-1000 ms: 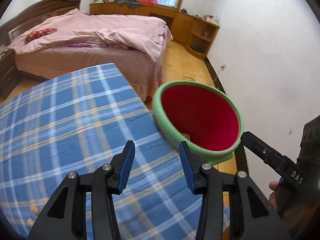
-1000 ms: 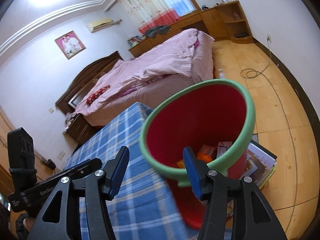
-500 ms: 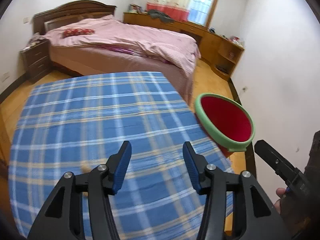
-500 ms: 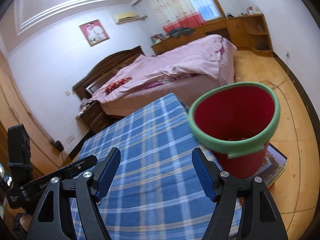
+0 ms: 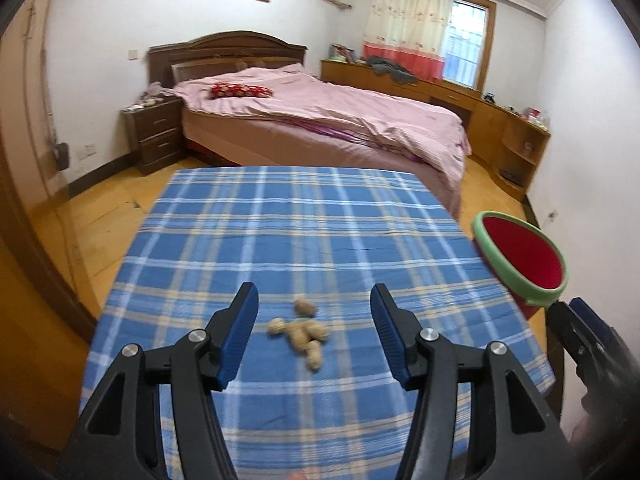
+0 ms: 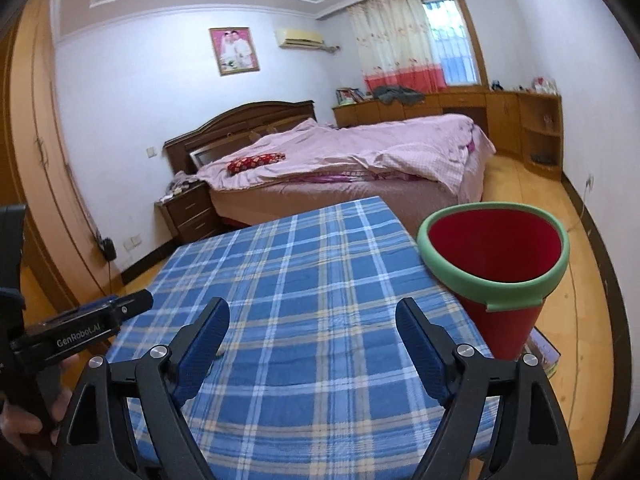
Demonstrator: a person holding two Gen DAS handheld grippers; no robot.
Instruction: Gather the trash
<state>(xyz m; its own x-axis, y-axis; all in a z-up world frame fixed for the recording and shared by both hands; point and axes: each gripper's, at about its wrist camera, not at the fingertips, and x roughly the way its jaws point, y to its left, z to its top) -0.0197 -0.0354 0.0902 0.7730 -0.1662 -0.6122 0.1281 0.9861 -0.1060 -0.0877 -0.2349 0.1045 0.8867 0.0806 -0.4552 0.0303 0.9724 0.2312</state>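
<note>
- Left wrist view: the left tool (image 5: pixel 312 314) hovers over the blue plaid cloth tabletop (image 5: pixel 280 232), jaws opening with nothing between the pads; a cluster of tan peanut shells (image 5: pixel 302 332) lies on the cloth just ahead.
- Right wrist view: the right tool (image 6: pixel 312 336) is empty, jaws opening wide; the red plastic bin with green rim (image 6: pixel 496 268) stands just beside the tabletop's right edge.

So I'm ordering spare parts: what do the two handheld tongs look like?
Both tongs, left and right, match: black plastic fingers with triangular cutouts, silver pivot bolts, and ribbed blue pads. The left one's body carries white "GenRobot.AI" lettering.
</note>
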